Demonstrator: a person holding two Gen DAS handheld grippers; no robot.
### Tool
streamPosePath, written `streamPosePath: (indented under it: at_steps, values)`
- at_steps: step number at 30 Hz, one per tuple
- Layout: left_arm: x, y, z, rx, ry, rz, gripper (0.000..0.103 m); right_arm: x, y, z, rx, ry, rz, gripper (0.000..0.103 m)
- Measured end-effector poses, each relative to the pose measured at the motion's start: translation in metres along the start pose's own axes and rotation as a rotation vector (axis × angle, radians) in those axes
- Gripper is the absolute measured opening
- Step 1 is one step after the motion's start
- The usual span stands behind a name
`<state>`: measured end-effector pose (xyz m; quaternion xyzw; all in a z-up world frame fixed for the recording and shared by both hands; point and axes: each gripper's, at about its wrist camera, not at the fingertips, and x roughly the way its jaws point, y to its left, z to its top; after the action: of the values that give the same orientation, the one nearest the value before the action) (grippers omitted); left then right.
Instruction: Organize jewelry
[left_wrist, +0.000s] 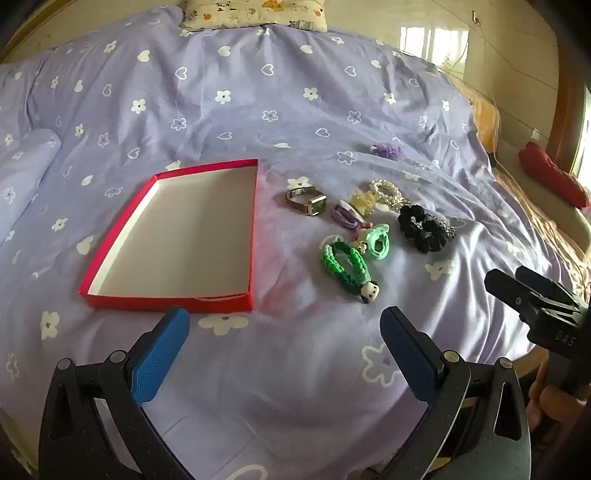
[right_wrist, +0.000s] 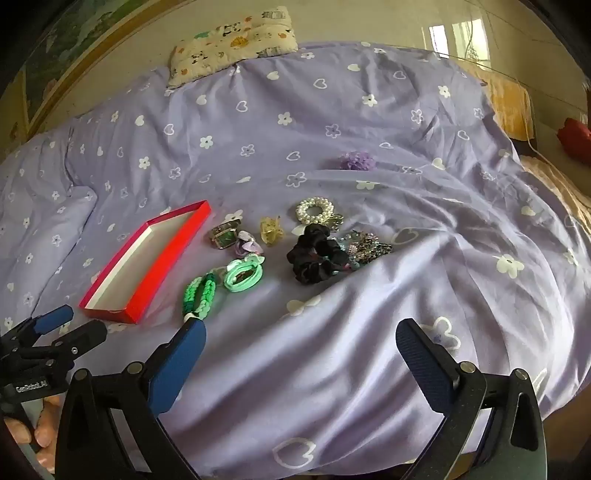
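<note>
Lilac bedspread (left_wrist: 229, 122), red box (left_wrist: 255, 236) left, black scrunchie (right_wrist: 314, 258) right, bare cloth between

Soft daylight, window glare upper right, fisheye-bent dark edges.

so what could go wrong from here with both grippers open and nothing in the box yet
1. The purple hair tie, yellow clip and light green tie lie touching, so a pinch there may lift more than one.
2. The wrinkled duvet is soft; fingers closing on the watch could catch fabric.
3. The red box has low walls and sits on bedding, so a nudge from the left gripper may shift it.
</note>
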<state>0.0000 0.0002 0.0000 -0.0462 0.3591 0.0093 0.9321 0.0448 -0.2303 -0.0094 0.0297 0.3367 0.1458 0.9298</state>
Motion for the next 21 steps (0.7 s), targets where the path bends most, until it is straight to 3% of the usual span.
streamPosePath:
  at_steps: [4, 10, 21]
  values:
    - [0.001, 0.003, 0.002, -0.009, 0.020, 0.014, 0.103, 0.003, -0.011, -0.005, 0.011, 0.001, 0.009, 0.103]
    - [-0.002, 0.001, -0.003, 0.001, 0.014, 0.021, 0.103, 0.000, 0.019, 0.004, 0.012, 0.028, 0.001, 0.103]
    - [-0.002, 0.001, -0.004, 0.001, 0.015, 0.023, 0.103, -0.001, 0.010, -0.001, -0.002, 0.020, 0.036, 0.103]
